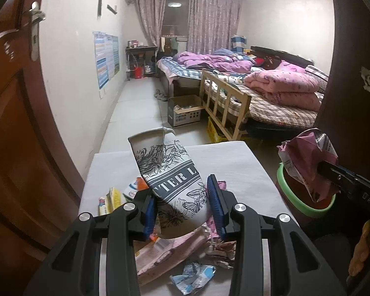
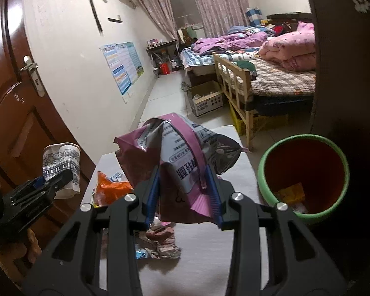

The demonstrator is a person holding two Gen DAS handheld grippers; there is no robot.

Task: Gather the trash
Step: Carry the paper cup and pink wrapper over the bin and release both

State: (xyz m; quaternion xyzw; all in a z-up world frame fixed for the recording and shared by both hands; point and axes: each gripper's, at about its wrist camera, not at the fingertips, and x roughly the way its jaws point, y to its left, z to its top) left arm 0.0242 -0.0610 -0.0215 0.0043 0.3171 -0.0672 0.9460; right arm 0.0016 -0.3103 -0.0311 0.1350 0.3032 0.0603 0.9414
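Observation:
My left gripper [image 1: 182, 192] is shut on a crushed white paper cup [image 1: 167, 172] with black flower print, held tilted above the small white table [image 1: 239, 162]. The cup also shows at the left of the right wrist view [image 2: 61, 165]. My right gripper [image 2: 182, 190] is shut on a crumpled pink and silver snack bag [image 2: 177, 157], held above the table's right part, left of the green-rimmed trash bin [image 2: 301, 175]. In the left wrist view the bag [image 1: 305, 162] hangs over the bin's rim [image 1: 291, 192]. Loose wrappers [image 1: 192, 278] lie on the table below both grippers.
An orange wrapper [image 2: 111, 190] and crumpled papers [image 2: 160, 244] lie on the table. The bin holds a yellow scrap [image 2: 291, 192]. A brown door [image 1: 14, 123] stands at left. A cardboard box [image 1: 185, 111] and beds [image 1: 271, 93] lie beyond on the tiled floor.

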